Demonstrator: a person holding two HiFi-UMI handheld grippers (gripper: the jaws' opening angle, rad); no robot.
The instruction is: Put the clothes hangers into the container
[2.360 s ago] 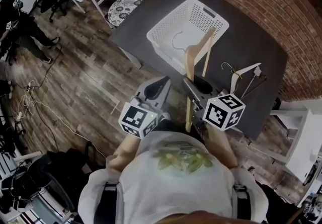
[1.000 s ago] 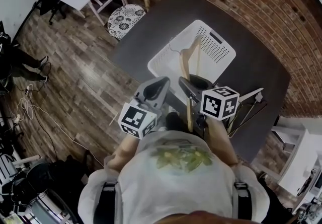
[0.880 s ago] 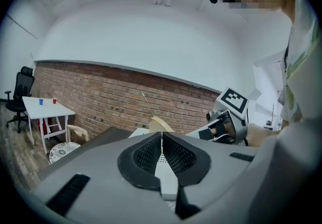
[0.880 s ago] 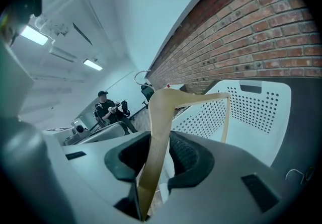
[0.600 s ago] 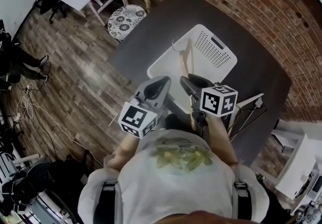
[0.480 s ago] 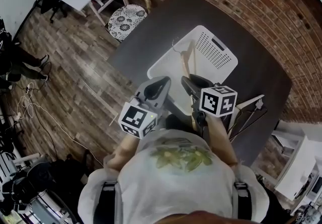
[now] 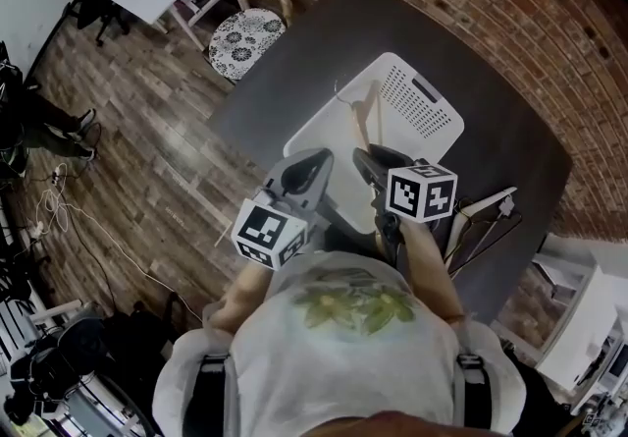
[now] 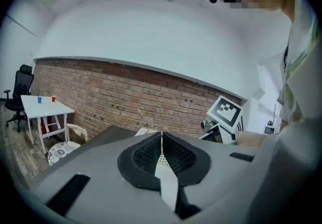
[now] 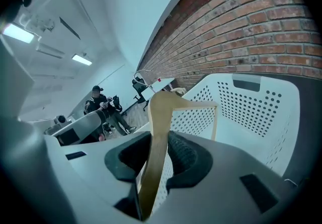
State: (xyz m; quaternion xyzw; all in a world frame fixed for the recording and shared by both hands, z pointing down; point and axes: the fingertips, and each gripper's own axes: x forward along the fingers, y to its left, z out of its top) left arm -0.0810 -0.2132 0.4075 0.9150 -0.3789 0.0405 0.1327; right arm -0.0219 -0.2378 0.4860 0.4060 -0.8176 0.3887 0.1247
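Left tool (image 8: 161,156) is pressed together, empty; right tool (image 9: 160,162) clamps 1 wooden hanger (image 9: 160,109), which reaches ahead over the white container (image 9: 261,117). Best lowered until it rests inside, then let go.

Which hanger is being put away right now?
Find the dark table, then the white perforated basket on it. The wooden hanger stands tilted over that basket, clamped in the right gripper. It alone is held up in the air; the other hangers lie on the table beside the basket.
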